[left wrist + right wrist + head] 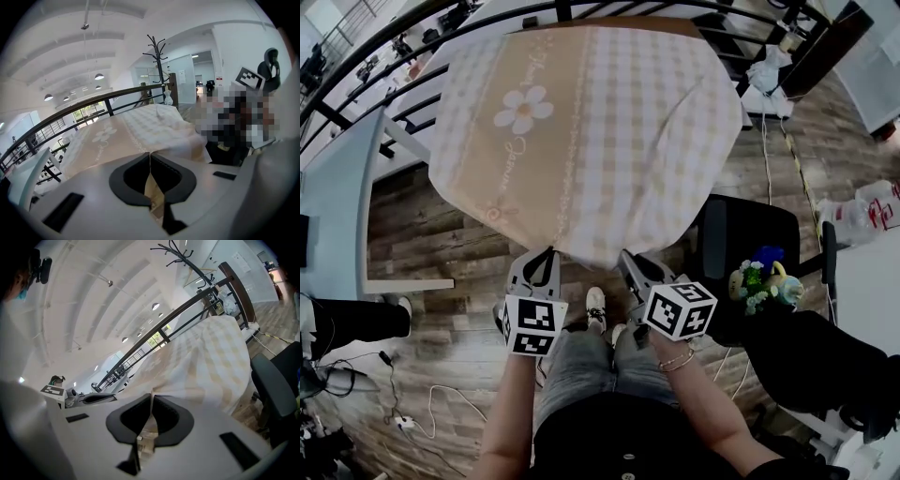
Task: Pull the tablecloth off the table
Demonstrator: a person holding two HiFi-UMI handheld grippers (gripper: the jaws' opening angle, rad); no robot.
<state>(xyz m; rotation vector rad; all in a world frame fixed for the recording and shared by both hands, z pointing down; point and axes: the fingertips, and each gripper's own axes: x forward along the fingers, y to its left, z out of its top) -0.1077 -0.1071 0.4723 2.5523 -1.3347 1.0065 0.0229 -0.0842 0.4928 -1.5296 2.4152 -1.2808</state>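
Wood-plank flooring (441, 234) runs under a mezzanine edged by a black railing (356, 89), and nearly everything in the head view is arranged around the tablecloth (581, 131). That cloth is beige-and-white check with a plain tan band carrying a white flower print (523, 110). It lies spread over the desk, which is hidden beneath it, and its near hem is drawn off the desk edge toward the person, sagging between two pinch points.

At the left of that hem, the left gripper (150, 157) has its fingers closed tight, with a fold of the fabric clamped between them and trailing back through the gap. At the right of the hem, the right gripper (151, 399) does the same, its fingers pressed together on the cloth's edge. Both marker cubes sit just below the hem in the head view, above the person's jeans and shoes.

To the right of the tablecloth stands a black chair (750, 230) with a small colourful toy bundle (764, 277) on it. Beyond the cloth's far side, the left gripper view shows a black coat stand (158, 56).
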